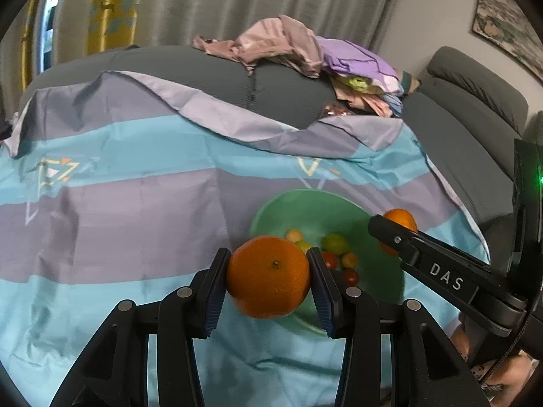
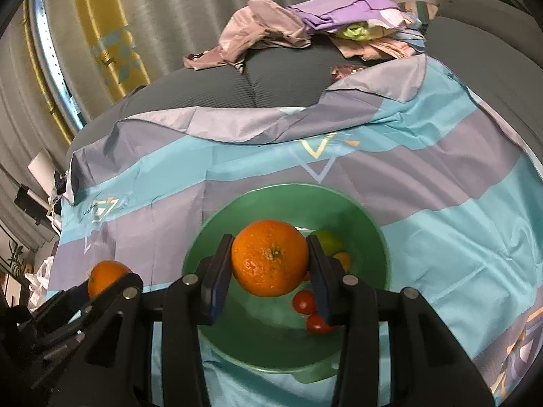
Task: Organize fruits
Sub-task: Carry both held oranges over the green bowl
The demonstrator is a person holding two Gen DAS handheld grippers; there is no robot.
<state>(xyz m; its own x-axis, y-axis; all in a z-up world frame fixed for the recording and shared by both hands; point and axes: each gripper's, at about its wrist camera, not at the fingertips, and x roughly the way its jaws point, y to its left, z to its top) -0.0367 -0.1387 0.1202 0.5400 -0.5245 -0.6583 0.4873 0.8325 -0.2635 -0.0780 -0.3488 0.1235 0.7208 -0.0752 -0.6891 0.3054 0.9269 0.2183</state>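
Oranges in both claws right now, one each. Left wrist view first: the left gripper point(image 1: 268, 278) is clamped on an orange point(image 1: 267, 276), pads pressing its sides around the widest part with the stem dimple facing the camera. Peel looks pebbly and slightly glossy, so I'd guess it's firm with a bit of give, moderately heavy for its size, and happy being squeezed at the equator like this. Grab it nearer the top or bottom and I'd expect it to pop out. Just ahead of the claw and a bit to its right sits the green bowl point(image 1: 271, 210), smooth and matte, plastic or ceramic, can't tell. Inside are small round fruits: a green one point(image 1: 335, 243), a yellowish one point(image 1: 293, 235) and cherry tomatoes point(image 1: 350, 276), which I'd treat as thin-skinned and easy to crush. Off to the right, the other claw holds a second orange point(image 1: 400, 221).

Right wrist view: the right gripper point(image 2: 269, 259) is closed on its orange point(image 2: 269, 257), same side-on pinch, hanging directly over the bowl point(image 2: 217, 230). Tomatoes point(image 2: 304, 302) lie just below the right finger. Everything rests on a thin, shiny striped sheet point(image 2: 441, 237), creased and probably slippery.
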